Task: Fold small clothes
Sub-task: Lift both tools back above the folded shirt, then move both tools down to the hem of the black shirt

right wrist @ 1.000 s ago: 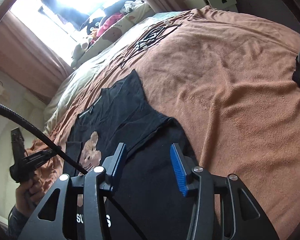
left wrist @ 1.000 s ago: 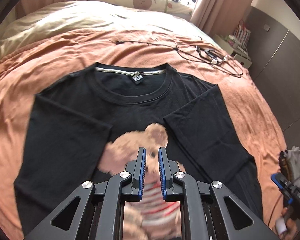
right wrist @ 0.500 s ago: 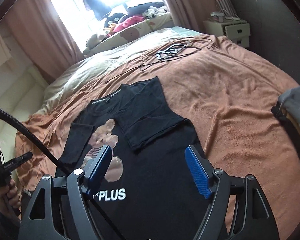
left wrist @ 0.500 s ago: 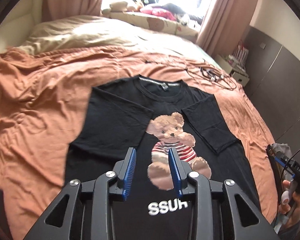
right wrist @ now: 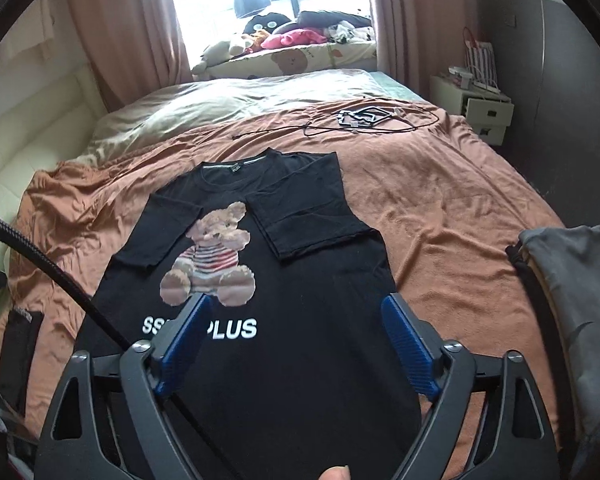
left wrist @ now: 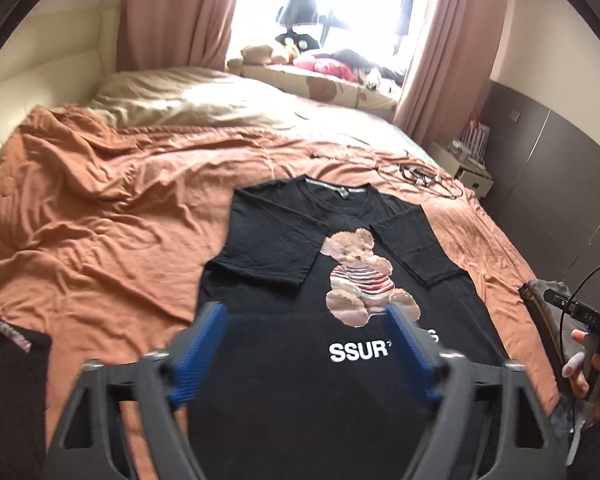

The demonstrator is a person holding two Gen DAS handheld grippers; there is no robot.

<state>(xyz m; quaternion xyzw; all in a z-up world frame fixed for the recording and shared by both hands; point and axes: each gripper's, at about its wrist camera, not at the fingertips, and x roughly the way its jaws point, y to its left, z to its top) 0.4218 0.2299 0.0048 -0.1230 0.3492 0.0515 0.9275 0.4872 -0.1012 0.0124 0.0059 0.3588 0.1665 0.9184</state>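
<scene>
Both sleeves now folded in on the black shirt (left wrist: 340,360) at mid-bed (left wrist: 100,240); left gripper (left wrist: 306,346) and right gripper (right wrist: 296,338) pulled back, fingers opening wide, empty — bottom hem fold next, I'd guess.

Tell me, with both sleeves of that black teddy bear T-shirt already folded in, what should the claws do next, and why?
Probably bring both claws down to the T-shirt's bottom hem and pinch it, ready to fold it up toward the collar. The left claw and right claw are opening, nothing between them, above the flat lower half, and the sleeves already lie over the chest.
</scene>
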